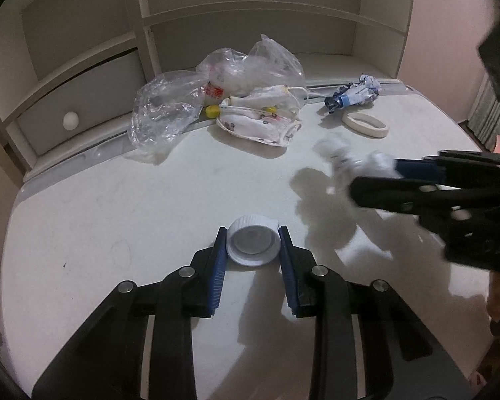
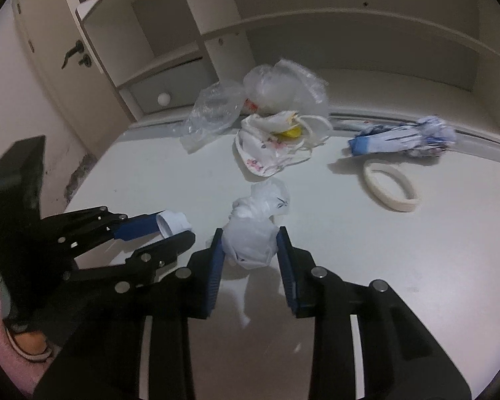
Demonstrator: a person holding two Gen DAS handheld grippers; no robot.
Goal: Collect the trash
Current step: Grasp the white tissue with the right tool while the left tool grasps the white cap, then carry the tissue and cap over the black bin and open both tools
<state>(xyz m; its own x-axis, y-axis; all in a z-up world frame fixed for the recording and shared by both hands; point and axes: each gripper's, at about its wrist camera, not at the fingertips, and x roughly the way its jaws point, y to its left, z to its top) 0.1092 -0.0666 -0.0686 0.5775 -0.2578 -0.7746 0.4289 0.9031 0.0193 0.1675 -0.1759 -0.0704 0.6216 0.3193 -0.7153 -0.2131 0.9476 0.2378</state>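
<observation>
My left gripper (image 1: 252, 233) is shut on a white plastic bottle cap (image 1: 253, 245), open side toward the camera, just above the white table (image 1: 116, 220). The cap also shows in the right wrist view (image 2: 173, 221). My right gripper (image 2: 250, 233) is shut on a crumpled white plastic wad (image 2: 253, 233); it shows blurred in the left wrist view (image 1: 353, 163). At the table's back lie clear plastic bags (image 1: 170, 106), a printed face mask (image 1: 260, 123), a yellow cap (image 1: 212, 111), a crumpled blue-white wrapper (image 1: 353, 95) and a white tape ring (image 1: 365, 125).
A white shelf unit (image 1: 250, 16) with a drawer and round knob (image 1: 70, 120) stands behind the table. A door with a dark handle (image 2: 73, 53) is at the far left of the right wrist view. A pink wall (image 1: 450, 50) is on the right.
</observation>
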